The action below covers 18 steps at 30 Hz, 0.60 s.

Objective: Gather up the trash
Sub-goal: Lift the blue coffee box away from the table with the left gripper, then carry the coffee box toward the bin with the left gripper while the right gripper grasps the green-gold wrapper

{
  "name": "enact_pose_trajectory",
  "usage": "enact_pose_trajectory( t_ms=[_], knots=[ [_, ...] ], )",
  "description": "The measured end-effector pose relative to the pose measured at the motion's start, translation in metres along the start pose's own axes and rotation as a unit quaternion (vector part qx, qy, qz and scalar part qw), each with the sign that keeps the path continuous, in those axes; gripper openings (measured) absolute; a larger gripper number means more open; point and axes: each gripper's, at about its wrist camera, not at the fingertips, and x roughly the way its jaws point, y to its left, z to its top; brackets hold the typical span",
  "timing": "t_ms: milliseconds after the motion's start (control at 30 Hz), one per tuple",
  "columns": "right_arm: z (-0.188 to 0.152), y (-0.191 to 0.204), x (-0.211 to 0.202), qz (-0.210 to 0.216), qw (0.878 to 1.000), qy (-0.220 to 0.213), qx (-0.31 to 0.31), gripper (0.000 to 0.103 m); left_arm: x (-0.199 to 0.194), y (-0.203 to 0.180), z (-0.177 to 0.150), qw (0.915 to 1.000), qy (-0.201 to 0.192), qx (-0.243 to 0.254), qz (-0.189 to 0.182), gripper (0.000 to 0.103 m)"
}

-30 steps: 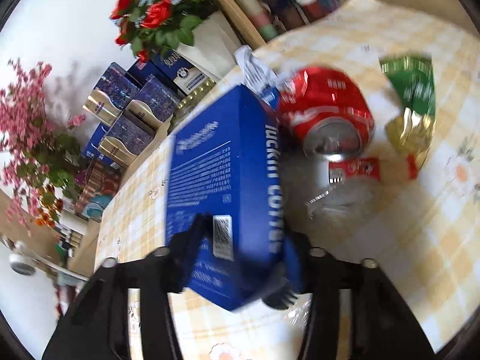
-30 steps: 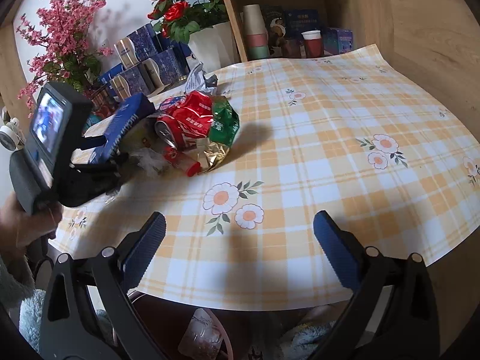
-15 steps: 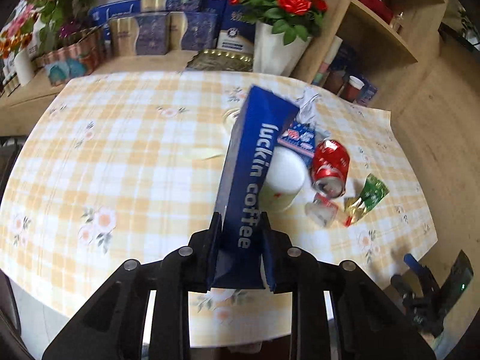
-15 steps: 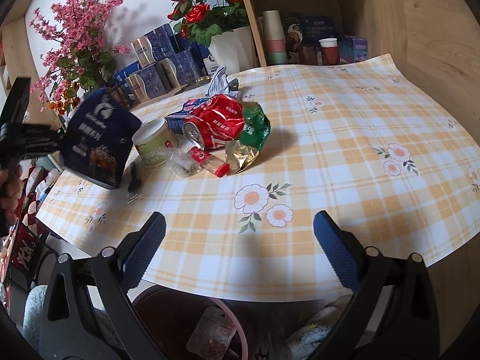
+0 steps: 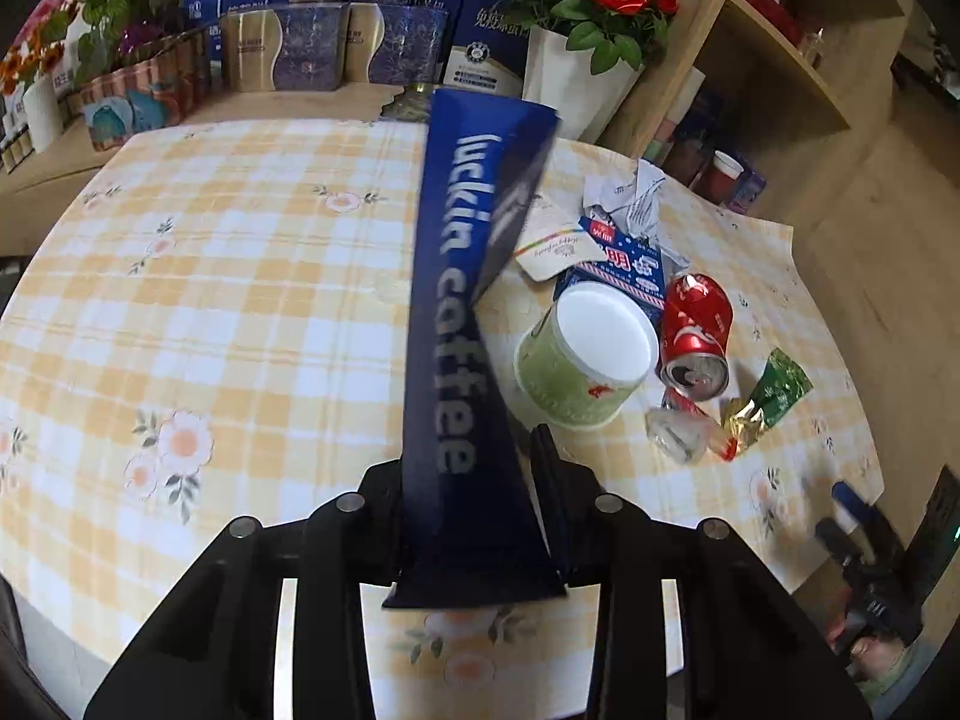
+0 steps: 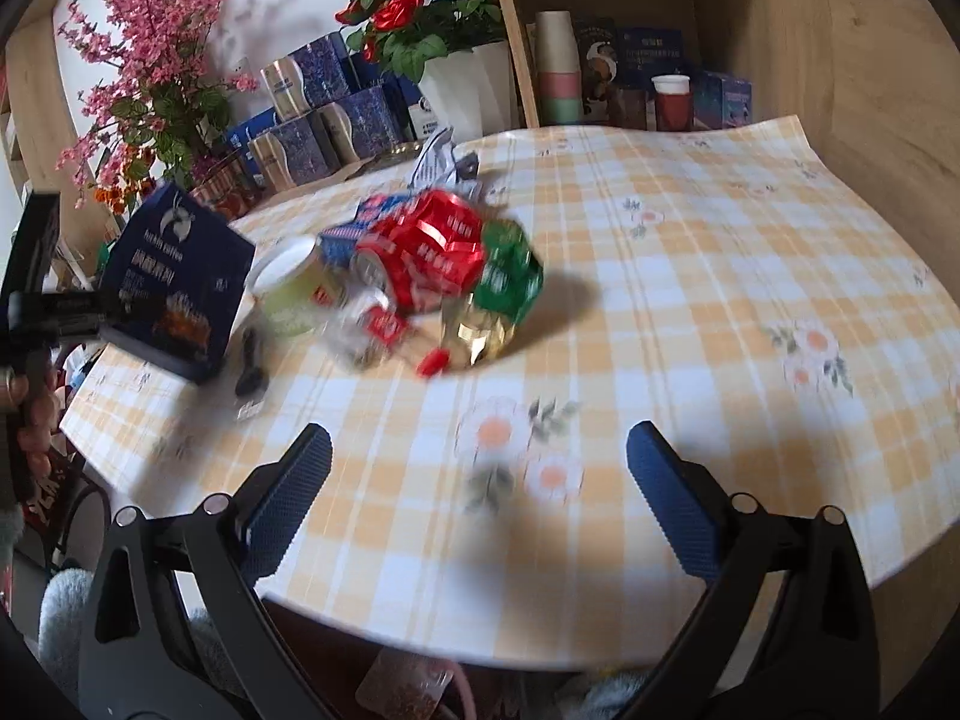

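Observation:
My left gripper [image 5: 474,480] is shut on a blue luckin coffee box [image 5: 462,324] and holds it above the near left part of the table. The box also shows in the right wrist view [image 6: 180,282]. A trash pile lies on the table: a green paper cup [image 5: 585,360], a crushed red can [image 5: 696,330], a green and gold wrapper [image 5: 771,399], a clear plastic piece [image 5: 684,429], a blue carton [image 5: 624,264] and crumpled paper [image 5: 630,198]. My right gripper [image 6: 480,480] is open and empty over the table's front edge, short of the pile [image 6: 444,258].
The table has a yellow checked cloth [image 5: 210,276]. Blue and gold boxes [image 5: 312,42], a white vase of red roses [image 5: 576,78] and pink flowers [image 6: 150,72] line the back. A wooden shelf [image 6: 630,78] holds cups. A bin [image 6: 408,684] sits under the front edge.
My left gripper lifted the blue box off the pile and pulled it back toward the table's left edge. My right gripper moved a little closer to the pile.

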Motion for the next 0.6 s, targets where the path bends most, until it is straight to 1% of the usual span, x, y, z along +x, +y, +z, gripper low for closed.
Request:
enact_pose_trajectory(
  t_ms=[67,133,167,233,300,367,400,433,467,600],
  knots=[
    [0.013,-0.003,0.010,-0.003,1.000,-0.006,0.000,0.097,0.002,0.000,0.002,0.9999,-0.008,0.007,0.004,0.031],
    [0.026,-0.006,0.029,-0.005,1.000,-0.006,0.002,0.096,0.002,0.002,0.004,0.9999,-0.013,0.000,-0.002,0.030],
    [0.032,-0.006,0.039,-0.009,1.000,-0.001,-0.002,0.095,0.002,0.004,0.005,0.9999,-0.016,-0.004,-0.005,0.030],
    [0.041,-0.003,0.059,-0.017,1.000,0.014,-0.019,0.085,-0.003,0.008,0.005,0.9995,-0.026,-0.013,-0.015,0.029],
    [0.048,-0.004,0.074,-0.018,1.000,0.022,-0.012,0.082,-0.009,0.007,0.005,0.9991,-0.036,-0.011,-0.020,0.028],
    [0.053,-0.009,0.085,-0.018,0.999,0.029,0.013,0.073,-0.017,0.006,0.005,0.9987,-0.046,-0.004,-0.021,0.028],
    [0.054,-0.012,0.089,-0.018,0.999,0.036,0.027,0.059,-0.020,0.005,0.005,0.9986,-0.049,0.000,-0.021,0.028],
    [0.055,-0.014,0.092,-0.018,0.998,0.044,0.037,0.038,-0.022,0.004,0.005,0.9985,-0.050,0.003,-0.023,0.028],
    [0.055,-0.016,0.092,-0.017,0.998,0.047,0.049,0.034,-0.024,0.003,0.005,0.9984,-0.050,0.006,-0.025,0.028],
    [0.053,-0.014,0.067,-0.019,0.998,0.008,0.059,0.028,-0.031,0.001,0.001,0.9984,-0.047,0.018,-0.025,0.027]
  ],
)
